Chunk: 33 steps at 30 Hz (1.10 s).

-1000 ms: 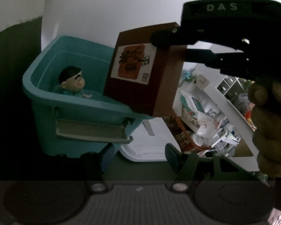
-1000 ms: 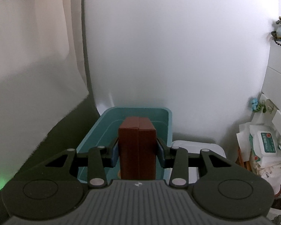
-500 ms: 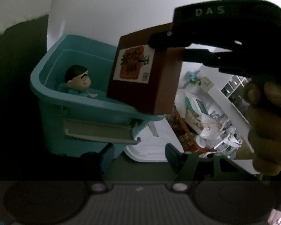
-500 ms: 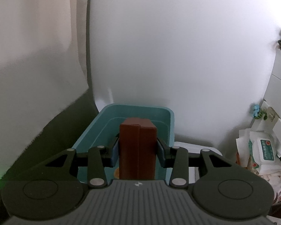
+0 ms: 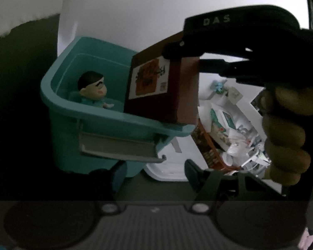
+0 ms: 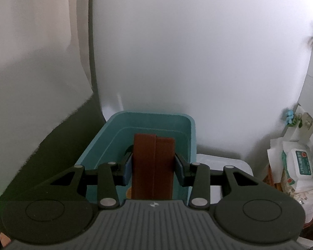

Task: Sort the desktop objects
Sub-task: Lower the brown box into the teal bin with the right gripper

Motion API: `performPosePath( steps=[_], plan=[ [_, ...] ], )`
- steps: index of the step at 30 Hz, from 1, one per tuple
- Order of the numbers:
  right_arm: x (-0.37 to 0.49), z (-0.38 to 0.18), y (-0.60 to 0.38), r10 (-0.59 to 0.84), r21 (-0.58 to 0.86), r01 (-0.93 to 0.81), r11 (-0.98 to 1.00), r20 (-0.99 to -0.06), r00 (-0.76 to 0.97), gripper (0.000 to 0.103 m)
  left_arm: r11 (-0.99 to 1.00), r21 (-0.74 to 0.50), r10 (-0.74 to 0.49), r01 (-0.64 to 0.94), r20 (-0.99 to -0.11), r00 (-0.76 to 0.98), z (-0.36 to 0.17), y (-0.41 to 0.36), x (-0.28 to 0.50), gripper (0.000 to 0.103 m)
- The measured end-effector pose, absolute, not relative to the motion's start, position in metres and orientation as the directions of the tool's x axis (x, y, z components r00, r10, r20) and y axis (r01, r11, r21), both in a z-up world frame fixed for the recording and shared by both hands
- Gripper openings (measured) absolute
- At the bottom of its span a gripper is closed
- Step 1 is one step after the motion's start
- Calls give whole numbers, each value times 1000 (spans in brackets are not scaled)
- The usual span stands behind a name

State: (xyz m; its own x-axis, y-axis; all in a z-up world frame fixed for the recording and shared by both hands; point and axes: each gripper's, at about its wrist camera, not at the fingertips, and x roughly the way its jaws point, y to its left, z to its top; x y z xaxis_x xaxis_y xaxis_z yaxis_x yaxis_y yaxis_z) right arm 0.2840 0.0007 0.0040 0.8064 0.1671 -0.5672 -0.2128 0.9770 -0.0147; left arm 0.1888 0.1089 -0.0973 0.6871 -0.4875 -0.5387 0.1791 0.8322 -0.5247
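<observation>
My right gripper (image 6: pixel 153 167) is clamped on a tall reddish-brown cardboard box (image 6: pixel 153 166), its blue pads (image 6: pixel 127 168) pressed flat against the box's two narrow sides, and I hold the box upright over the open top of a teal plastic bin with a rounded rim (image 6: pixel 191 125). From my left-hand camera the same box (image 5: pixel 162 87) shows a pale label with orange and black print on its broad face, and its lower edge sits at about the level of the bin's near rim (image 5: pixel 114 116); I cannot tell whether it touches the rim. The right gripper (image 5: pixel 229 48) reaches in from the right of that view as a dark shape, with my right hand (image 5: pixel 285 129) wrapped around its handle below. Inside the bin stands a small toy figure with black hair and a teal shirt (image 5: pixel 92 91), to the left of the box and apart from it. A grey handle flap (image 5: pixel 119 148) hangs on the bin's near wall. My left gripper (image 5: pixel 154 177) stands spread with nothing between its fingers, low in front of the bin. A white plastic lid (image 6: pixel 223 164) lies just right of the bin, and beyond it sits a heap of wet-wipe packs and papers (image 6: pixel 298 170).
</observation>
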Motion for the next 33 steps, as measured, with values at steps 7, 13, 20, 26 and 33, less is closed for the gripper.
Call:
performPosePath(
  steps=[7,13,20,26,33],
  plan=[
    [292,-2,3,158,-15,-207,978,-590,792,45,834,-524,-484,170,-549,681,-101,110,191,65],
    [295,-6,5,152,-33,-213,977,-597,788,46,829,-533,-490,168,-549,677,-101,111,192,65],
    [305,-14,1,165,7,-207,978,-632,757,45,830,-536,-485,155,-556,675,-103,114,192,66],
    [316,-16,-2,166,4,-219,976,-665,728,45,840,-519,-475,159,-562,677,-103,111,193,66],
    [331,-29,7,162,-27,-262,965,-724,670,45,842,-517,-474,155,-569,672,-106,110,196,66]
  ],
)
